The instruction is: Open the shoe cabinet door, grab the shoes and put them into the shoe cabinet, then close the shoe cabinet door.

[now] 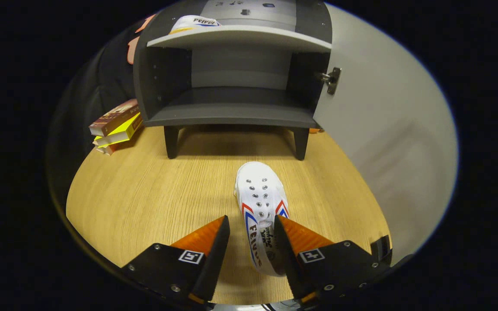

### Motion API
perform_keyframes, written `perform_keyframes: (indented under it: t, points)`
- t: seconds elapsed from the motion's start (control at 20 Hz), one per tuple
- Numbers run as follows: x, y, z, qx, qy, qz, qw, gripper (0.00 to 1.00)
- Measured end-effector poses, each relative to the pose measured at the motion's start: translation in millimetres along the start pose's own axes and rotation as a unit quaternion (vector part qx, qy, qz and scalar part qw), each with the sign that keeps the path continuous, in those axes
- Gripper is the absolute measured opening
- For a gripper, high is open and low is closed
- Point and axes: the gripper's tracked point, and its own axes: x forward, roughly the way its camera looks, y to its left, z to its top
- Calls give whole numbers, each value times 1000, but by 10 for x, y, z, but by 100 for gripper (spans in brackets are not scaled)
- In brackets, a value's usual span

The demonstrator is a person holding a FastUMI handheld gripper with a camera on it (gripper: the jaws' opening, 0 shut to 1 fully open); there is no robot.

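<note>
Getting there: door (387, 129) open, one shoe (193, 22) already in; your gripper (251, 222) is released round the 2nd shoe (261, 203), w/ closing left.

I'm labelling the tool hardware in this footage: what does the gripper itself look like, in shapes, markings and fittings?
The gripper has two wedge-shaped fingers with finely ribbed faces that taper to points. Each sits in a black angular mount fixed with silver screws, and each mount carries a small square black-and-white marker tag. No cables can be made out clearly.

A staged booth: shoe cabinet (231, 86) and books (117, 125) on a wooden tabletop (145, 194).
</note>
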Motion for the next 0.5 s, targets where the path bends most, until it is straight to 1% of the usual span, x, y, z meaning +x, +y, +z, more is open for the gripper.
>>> perform_keyframes:
  t: [0.1, 0.2, 0.25, 0.35, 0.4, 0.45, 0.5]
  points:
    - [155, -8, -125, -23, 22, -1, 999, 59]
    - [264, 21, -199, -28, 37, 10, 999, 50]
    - [292, -19, -219, -28, 40, 5, 999, 41]
    - [297, 21, -201, -5, 36, 25, 999, 21]
    - [288, 23, -197, 6, 35, 29, 999, 8]
    - [269, 24, -157, 11, 30, 32, 999, 2]
    - [227, 13, -91, 12, 19, 32, 999, 0]
